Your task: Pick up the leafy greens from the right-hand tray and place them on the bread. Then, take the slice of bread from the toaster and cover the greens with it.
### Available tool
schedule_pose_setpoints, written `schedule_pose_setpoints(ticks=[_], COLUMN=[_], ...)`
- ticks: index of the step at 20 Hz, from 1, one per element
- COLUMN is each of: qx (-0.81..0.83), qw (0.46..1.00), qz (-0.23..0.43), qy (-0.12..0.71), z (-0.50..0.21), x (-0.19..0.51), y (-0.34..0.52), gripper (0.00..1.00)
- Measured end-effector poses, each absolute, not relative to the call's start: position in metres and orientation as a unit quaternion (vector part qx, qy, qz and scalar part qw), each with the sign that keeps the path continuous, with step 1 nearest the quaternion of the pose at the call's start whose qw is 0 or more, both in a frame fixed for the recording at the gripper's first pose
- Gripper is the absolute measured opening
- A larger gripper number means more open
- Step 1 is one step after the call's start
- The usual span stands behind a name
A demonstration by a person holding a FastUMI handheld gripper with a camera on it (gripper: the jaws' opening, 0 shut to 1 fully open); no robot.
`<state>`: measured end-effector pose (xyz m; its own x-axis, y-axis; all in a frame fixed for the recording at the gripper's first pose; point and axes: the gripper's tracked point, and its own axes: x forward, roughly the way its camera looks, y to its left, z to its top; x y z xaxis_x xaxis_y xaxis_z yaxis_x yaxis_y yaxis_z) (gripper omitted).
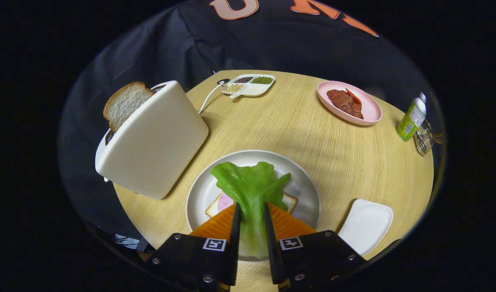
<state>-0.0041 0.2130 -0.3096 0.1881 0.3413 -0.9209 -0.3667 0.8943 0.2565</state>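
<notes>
1. Here the gripper [251, 219] has its jaws clenched on the greens [252, 190], both fingers pressing the pale stalk between them.
2. The greens hang over the plate [304, 178], above the bread [290, 200] with a pink slice on it, which lies just ahead of the fingertips. I cannot tell whether the leaf already touches the bread or floats a little above it.
3. Long axis: it runs straight along the fingers, stalk end back between the jaws, frilly leaf end pointing forward toward the far rim of the plate and a touch toward the toaster [150, 142].
4. Risk one: the leaf looks longer than the bread, so if let go as it lies, the front part may drape onto bare plate and leave the bread half covered.
5. Risk two: the stalk may cling to a finger on release and get dragged off as the jaws pull back.
6. Risk three: pressing down too low could shove the bread and pink slice across the plate.
7. Still to come: the slice [124, 103] standing in the toaster, left of the plate on the surface [312, 134]. The tray [367, 227] to the right is bare.
</notes>
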Motion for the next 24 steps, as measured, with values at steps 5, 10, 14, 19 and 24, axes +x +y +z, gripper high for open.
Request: schedule_pose_setpoints(ticks=[5, 10, 14, 19, 24], qx=[-0.032, -0.005, 0.013, 0.018, 0.026], qw=[0.784, 0.798, 0.809, 0.813, 0.808], qz=[0.223, 0.216, 0.231, 0.25, 0.264], qy=[0.578, 0.563, 0.54, 0.525, 0.526], z=[-0.303, -0.264, -0.212, -0.159, -0.132], x=[0.002, 0.016, 0.032, 0.054, 0.069], y=[0.218, 0.236, 0.275, 0.335, 0.397], gripper=[0.56, 0.65, 0.84, 0.87, 0.89])
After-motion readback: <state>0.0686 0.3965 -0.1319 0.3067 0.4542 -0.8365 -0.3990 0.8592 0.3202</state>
